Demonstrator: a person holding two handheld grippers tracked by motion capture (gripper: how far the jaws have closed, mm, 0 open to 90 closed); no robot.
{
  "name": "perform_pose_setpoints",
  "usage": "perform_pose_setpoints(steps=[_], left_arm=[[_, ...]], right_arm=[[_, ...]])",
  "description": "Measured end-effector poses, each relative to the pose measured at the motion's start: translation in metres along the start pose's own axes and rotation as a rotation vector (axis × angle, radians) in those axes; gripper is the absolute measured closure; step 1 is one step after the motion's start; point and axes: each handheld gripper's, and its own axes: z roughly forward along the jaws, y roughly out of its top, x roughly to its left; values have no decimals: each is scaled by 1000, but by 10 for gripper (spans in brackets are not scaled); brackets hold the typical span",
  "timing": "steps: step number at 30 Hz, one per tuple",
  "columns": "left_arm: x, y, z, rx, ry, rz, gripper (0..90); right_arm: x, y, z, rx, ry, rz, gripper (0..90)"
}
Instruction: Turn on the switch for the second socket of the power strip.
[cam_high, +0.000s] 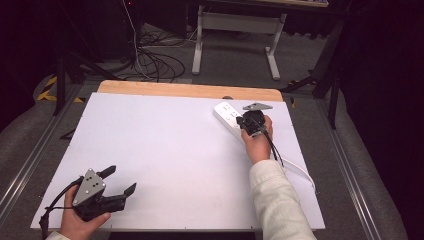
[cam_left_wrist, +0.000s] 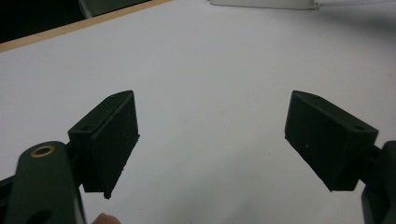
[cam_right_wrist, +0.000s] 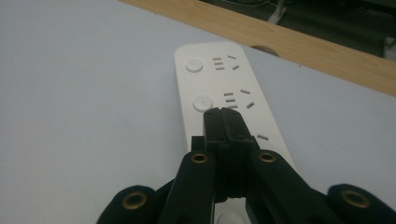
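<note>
White tabletop (cam_high: 165, 150), power strip (cam_right_wrist: 224, 93) far right, no readable markings. My right gripper (cam_right_wrist: 223, 113) sits pinched together over its buttons; left gripper (cam_left_wrist: 210, 140) spread wide, near left.

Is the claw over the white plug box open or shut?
Shut. The right claw has its jaws pressed together, nothing between them, above the power strip.

table top (cam_high: 165, 150): smooth matt white sheet, pale wood strip (cam_high: 190, 90) bare along far edge. power strip (cam_right_wrist: 219, 93), far right: smooth white plastic, slight sheen. left gripper (cam_left_wrist: 212, 140) pads: matt black, finely grained. right gripper (cam_right_wrist: 224, 114): matt black plastic, brass-coloured metal rivets. sleeve (cam_high: 277, 205), near right: cream woven cloth. floor (cam_high: 235, 60): grey, dull.
</note>
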Motion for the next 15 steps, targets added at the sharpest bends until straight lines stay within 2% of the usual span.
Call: perform_pose_setpoints(steps=[8,12,15], left_arm=[[0,0,0,0,1,0,183],[0,0,1,-2,-2,-11,182],[0,1,1,-2,2,0,183]], right_arm=[[11,9,-19,-26,37,-37,900],[13,11,-27,-44,45,-34,900],[15,14,-35,-60,54,-31,900]])
